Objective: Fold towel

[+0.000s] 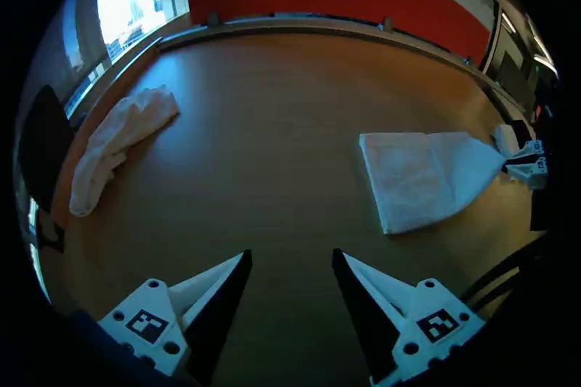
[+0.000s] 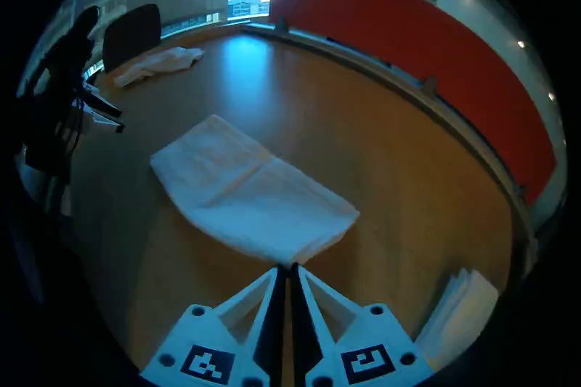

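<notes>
- Now the towel (image 2: 247,198) lies partly folded on the counter (image 2: 378,169), drawn to a point at its near corner.
- Right hand-held gripper (image 2: 285,276): fingers closed almost flat together on that corner, so the grip looks like a pinch on the cloth edge. The left gripper view backs this up, as the towel (image 1: 425,176) tapers toward the right hand-held gripper (image 1: 506,156).
- Holding one corner low and taut probably keeps the layers from sliding while the next fold is lined up.
- Left hand-held gripper (image 1: 290,255): fingers spread wide, holding nothing, poised above bare counter (image 1: 276,133) well apart from the towel. It is likely waiting to take the opposite edge.
- A crumpled towel (image 1: 120,144) sits off near the far edge, out of the working area.
- A stack of folded cloths (image 2: 457,314) rests beside the right hand-held gripper, presumably where finished ones go.
</notes>
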`<state>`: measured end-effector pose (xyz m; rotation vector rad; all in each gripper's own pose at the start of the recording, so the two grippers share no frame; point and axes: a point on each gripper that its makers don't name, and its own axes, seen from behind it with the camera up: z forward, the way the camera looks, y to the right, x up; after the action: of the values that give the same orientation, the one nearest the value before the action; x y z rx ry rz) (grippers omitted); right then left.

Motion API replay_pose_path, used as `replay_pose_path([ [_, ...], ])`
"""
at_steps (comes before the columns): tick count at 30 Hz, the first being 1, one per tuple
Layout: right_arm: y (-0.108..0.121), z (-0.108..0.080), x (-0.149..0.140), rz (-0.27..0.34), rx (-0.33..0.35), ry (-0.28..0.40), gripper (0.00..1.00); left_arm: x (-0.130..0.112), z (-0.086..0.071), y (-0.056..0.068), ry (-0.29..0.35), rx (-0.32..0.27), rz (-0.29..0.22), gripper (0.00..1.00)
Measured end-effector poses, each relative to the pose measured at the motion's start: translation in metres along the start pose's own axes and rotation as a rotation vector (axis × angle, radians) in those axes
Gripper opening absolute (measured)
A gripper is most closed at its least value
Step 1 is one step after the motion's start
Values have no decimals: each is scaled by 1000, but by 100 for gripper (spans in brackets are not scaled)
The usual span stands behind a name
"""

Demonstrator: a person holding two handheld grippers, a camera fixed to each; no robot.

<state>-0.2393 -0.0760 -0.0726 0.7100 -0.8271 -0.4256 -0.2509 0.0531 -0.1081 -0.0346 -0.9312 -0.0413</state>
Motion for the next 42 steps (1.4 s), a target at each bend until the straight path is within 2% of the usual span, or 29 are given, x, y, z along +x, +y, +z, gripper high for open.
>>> replay_pose_path([
  [12,13,-31,34,-42,-35,52,6,9,2,3,12,-5,8,81],
  [27,25,-58,52,-78,-68,77,6,16,5,12,20,-17,19,81],
  [35,23,-58,54,-97,-59,79,6,17,5,14,22,-19,17,81],
  [42,6,-51,62,-110,-20,98,6,18,4,14,28,-18,15,81],
])
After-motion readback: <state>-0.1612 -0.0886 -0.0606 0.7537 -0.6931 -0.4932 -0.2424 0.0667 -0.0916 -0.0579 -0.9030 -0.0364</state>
